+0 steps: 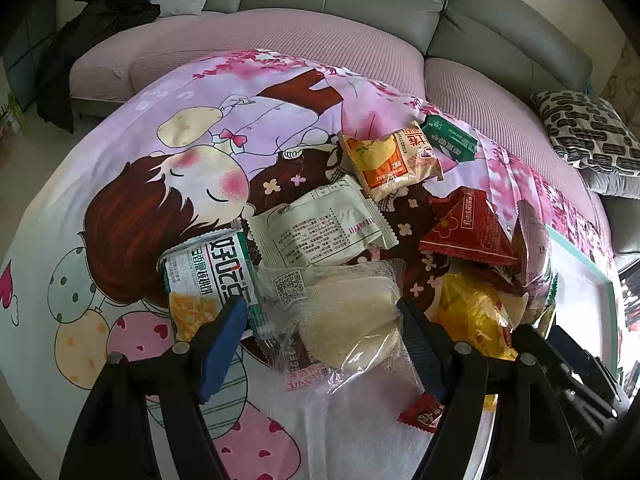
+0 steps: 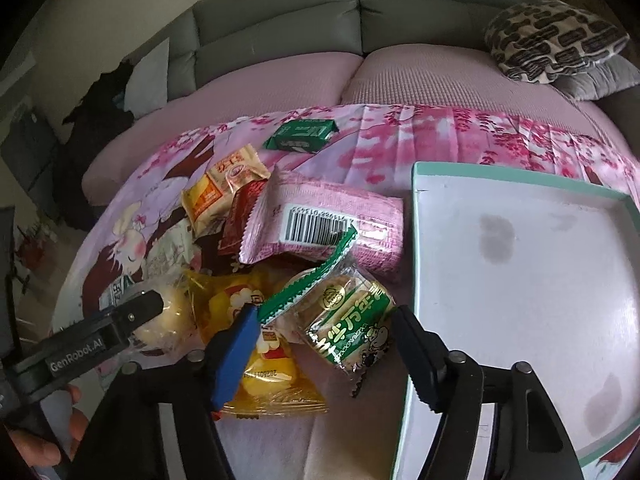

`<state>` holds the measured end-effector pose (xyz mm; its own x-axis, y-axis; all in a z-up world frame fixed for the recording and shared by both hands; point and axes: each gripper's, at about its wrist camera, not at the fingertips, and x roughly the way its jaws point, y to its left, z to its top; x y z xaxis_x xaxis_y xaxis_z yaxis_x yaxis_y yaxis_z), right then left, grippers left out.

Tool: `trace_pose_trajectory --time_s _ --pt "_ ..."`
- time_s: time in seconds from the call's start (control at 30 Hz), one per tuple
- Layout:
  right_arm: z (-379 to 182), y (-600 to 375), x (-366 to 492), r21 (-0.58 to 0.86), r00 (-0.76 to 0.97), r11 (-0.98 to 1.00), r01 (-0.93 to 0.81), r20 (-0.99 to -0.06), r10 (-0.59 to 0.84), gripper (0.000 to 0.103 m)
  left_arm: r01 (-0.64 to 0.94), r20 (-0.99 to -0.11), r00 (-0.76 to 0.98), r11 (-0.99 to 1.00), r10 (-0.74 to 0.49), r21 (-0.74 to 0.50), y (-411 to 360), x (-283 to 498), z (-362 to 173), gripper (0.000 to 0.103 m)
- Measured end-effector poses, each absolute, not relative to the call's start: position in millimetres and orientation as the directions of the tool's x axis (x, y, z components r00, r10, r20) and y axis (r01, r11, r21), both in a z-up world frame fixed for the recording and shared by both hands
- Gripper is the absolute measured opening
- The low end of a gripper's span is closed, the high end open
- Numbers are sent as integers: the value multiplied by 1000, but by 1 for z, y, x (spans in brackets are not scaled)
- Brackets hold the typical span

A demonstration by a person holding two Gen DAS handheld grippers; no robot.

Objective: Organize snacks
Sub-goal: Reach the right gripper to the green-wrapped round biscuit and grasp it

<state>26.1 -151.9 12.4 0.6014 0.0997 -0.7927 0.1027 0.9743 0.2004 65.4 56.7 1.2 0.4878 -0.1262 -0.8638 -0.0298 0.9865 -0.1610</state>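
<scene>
From the left wrist camera, the left gripper has its two fingers spread wide apart. A clear bag with a pale cake lies between them, but the fingers do not squeeze it. Just left of it is a green and white cracker pack. Farther away lie a white packet, an orange packet and a dark green packet. A red packet sits on the right. All rest on a pink cartoon cloth.

From the right wrist camera, the right gripper is open too. A green cookie pack lies between its fingers, not pinched. A yellow bag is at its left, and a pink packet lies farther off. A white tray with a green rim is on the right. The left gripper pokes in at the left.
</scene>
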Motion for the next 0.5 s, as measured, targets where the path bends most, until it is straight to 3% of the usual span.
trace_pose_trajectory --time_s 0.23,0.5 --pt "20 -155 24 203 629 974 97 -771 98 56 -30 -865 486 987 -122 -156 56 65 1 78" --pt "31 -160 21 207 671 970 127 -738 70 54 -24 -866 486 989 -116 -145 54 65 2 77"
